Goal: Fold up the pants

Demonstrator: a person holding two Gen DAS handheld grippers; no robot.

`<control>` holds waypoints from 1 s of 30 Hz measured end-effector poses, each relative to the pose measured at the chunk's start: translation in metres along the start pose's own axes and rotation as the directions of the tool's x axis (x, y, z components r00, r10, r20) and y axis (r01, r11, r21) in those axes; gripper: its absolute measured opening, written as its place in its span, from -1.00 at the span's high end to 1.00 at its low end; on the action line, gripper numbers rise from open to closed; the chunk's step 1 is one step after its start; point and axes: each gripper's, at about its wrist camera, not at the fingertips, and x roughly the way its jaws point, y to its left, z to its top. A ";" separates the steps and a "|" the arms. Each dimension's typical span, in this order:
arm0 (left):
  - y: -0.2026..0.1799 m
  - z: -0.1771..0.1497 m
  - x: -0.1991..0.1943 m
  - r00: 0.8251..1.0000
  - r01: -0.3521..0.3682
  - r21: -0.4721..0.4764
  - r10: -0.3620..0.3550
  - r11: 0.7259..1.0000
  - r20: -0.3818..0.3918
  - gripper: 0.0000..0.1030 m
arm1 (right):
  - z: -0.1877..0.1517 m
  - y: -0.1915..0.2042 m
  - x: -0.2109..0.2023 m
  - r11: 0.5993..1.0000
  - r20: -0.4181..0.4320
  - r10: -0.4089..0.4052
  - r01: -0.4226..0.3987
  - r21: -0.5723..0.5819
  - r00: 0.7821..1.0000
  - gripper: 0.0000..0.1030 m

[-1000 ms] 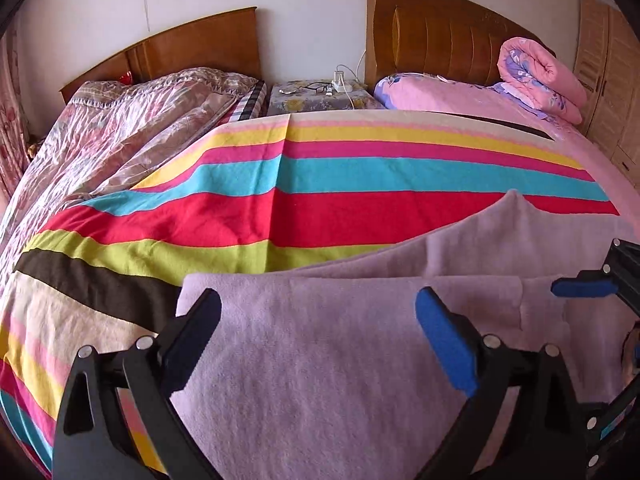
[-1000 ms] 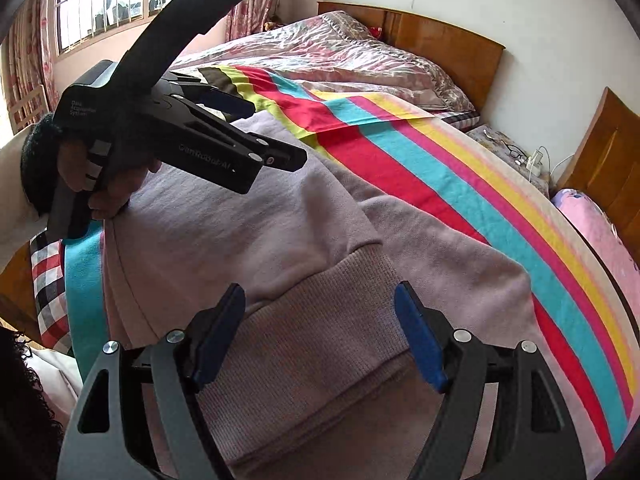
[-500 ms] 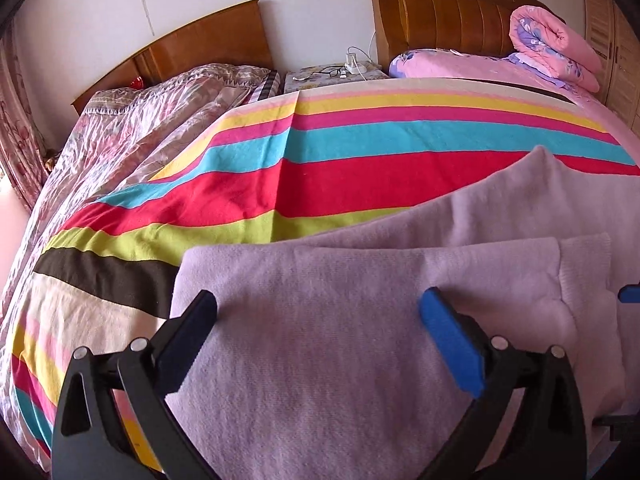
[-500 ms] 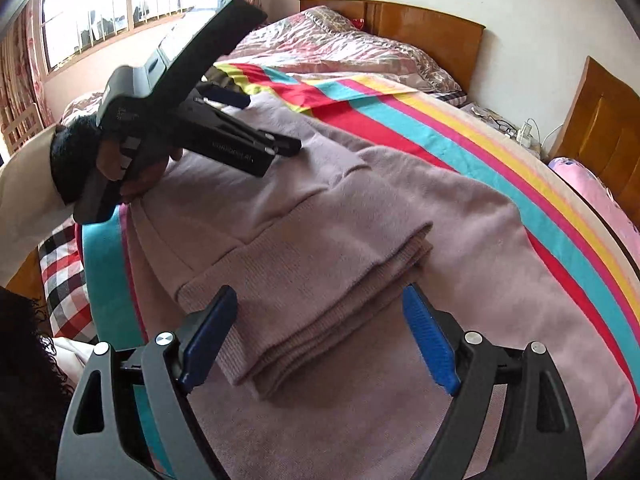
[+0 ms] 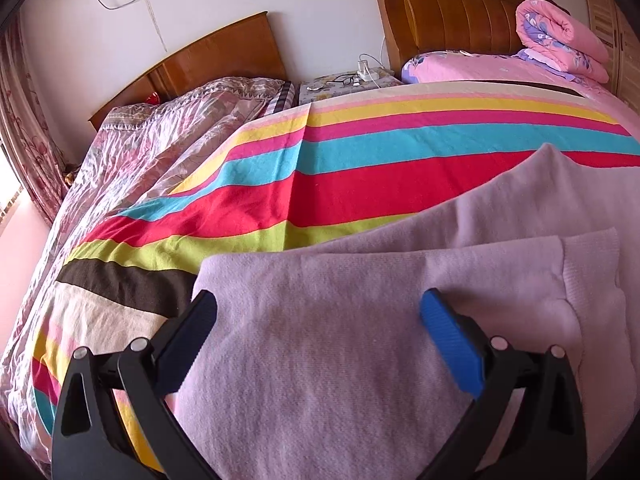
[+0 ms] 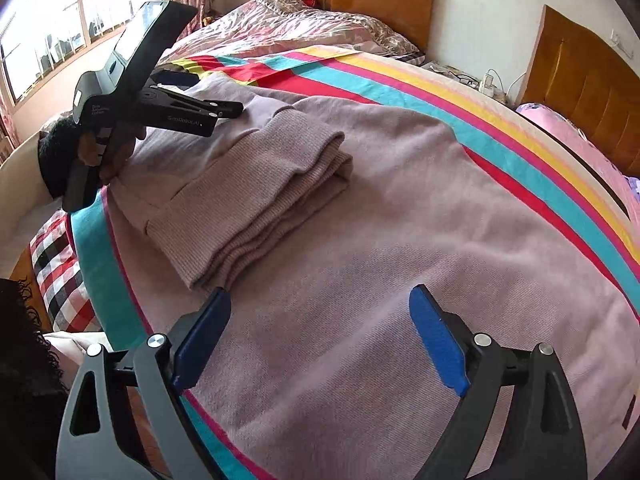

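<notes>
In the left wrist view the pants (image 5: 360, 360) are a pale lilac, softly fuzzy knit that fills the lower half of the picture, lying on the striped blanket (image 5: 340, 184) of the bed. One layer lies over another, and a ribbed band of tighter knit shows at about 3 o'clock near the right edge. The left gripper (image 5: 318, 334) hovers over the cloth with its jaws wide apart and nothing between the pads; its fingers (image 5: 452, 348) do not press the fabric. At 12 o'clock stand two wooden headboards (image 5: 452, 12), and a rolled pink quilt (image 5: 560, 36) lies at 1 o'clock. In the right wrist view the same pants (image 6: 380, 260) look more dusty mauve and cover most of the blanket. A folded part, several ribbed layers stacked on top, lies at 10 o'clock from the centre, with clean parallel edges. The right gripper (image 6: 320, 334) is over the flat cloth, just beside that stack; its jaws have just been opening and now stand wide, holding nothing. At 10 o'clock a hand (image 6: 108, 152) holds the left gripper (image 6: 224, 110) above the folded part.
</notes>
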 end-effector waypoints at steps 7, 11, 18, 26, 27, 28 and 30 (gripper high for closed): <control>-0.092 0.025 -0.069 0.962 0.177 0.175 -0.208 0.969 0.176 -0.97 | -0.024 -0.060 -0.027 0.975 0.031 -0.151 0.144 0.172 0.988 -0.70; -0.140 0.011 -0.043 0.968 0.210 0.284 -0.240 0.936 0.075 -0.97 | -0.044 -0.080 -0.021 0.959 -0.044 -0.185 0.190 0.210 0.982 -0.70; -0.157 0.025 -0.048 0.960 0.254 0.324 -0.278 0.911 0.029 -0.97 | -0.063 -0.089 -0.036 0.967 -0.025 -0.143 0.145 0.208 0.989 -0.73; -0.259 0.090 -0.022 0.915 0.356 0.455 -0.403 0.816 0.007 -0.97 | -0.076 -0.095 -0.039 0.965 -0.046 -0.149 0.155 0.211 0.988 -0.73; -0.268 0.089 -0.014 0.908 0.379 0.457 -0.418 0.805 -0.018 -0.97 | -0.083 -0.096 -0.039 0.964 -0.054 -0.148 0.156 0.213 0.987 -0.73; -0.278 0.086 -0.006 0.907 0.385 0.466 -0.420 0.797 -0.032 -0.97 | -0.090 -0.094 -0.044 0.967 -0.028 -0.142 0.145 0.211 0.989 -0.73; -0.285 0.080 0.001 0.903 0.378 0.454 -0.430 0.807 0.013 -0.97 | -0.101 -0.092 -0.053 0.968 -0.015 -0.136 0.136 0.213 0.991 -0.73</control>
